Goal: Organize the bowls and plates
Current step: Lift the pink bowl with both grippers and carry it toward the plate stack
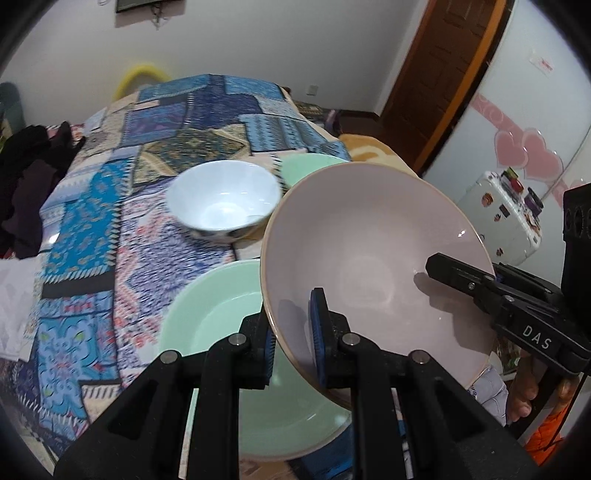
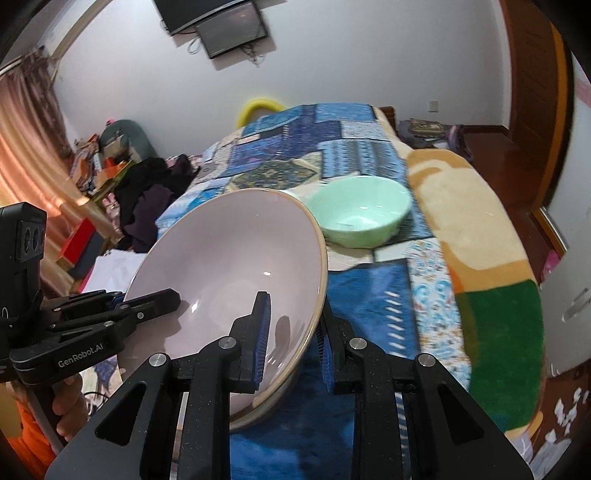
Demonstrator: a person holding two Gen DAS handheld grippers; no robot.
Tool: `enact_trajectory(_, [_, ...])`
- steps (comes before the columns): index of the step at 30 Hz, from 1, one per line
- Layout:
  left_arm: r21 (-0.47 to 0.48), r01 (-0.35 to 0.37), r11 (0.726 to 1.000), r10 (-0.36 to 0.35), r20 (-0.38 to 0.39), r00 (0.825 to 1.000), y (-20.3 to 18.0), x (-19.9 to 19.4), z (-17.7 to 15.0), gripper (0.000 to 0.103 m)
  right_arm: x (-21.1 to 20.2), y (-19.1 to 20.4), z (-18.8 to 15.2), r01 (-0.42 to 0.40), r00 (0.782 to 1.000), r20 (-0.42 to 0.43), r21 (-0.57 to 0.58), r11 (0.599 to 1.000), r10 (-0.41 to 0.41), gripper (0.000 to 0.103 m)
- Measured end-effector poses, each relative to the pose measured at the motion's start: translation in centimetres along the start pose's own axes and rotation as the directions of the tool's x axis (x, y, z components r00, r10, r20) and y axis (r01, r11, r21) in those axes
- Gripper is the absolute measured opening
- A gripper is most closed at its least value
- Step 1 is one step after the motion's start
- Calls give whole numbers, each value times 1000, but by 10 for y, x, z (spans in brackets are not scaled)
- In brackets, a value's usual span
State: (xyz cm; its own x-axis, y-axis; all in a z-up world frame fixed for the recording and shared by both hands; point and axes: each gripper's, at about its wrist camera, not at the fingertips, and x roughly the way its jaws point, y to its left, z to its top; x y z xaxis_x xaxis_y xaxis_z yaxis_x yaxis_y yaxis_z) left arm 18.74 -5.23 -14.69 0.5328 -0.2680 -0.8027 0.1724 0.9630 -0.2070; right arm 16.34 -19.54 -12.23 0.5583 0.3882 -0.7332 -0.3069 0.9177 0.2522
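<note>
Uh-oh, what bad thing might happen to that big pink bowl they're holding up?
1. The pink bowl is tilted in the air, pinched only at its rim by the left hand-held gripper and right hand-held gripper. It might slip.
2. The green plate lies right below, so a drop could crack both.
3. The white bowl sits close by and could get bumped.

patchwork cloth (image 1: 92, 206) – dark clothes (image 1: 26, 177), wall screen (image 2: 231, 31), wooden door (image 1: 443, 74).
</note>
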Motion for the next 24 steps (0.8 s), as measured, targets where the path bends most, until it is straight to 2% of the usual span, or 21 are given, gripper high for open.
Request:
enact_trajectory(13, [-139, -100, 985, 109, 61, 992, 82, -62, -39, 17, 35, 91, 0, -104, 994, -60, -155, 982, 96, 22])
enact_trajectory(24, [-256, -199, 946, 222, 64, 973, 150, -99, -81, 17, 71, 156, -15, -197, 974, -160, -230, 953, 162, 22])
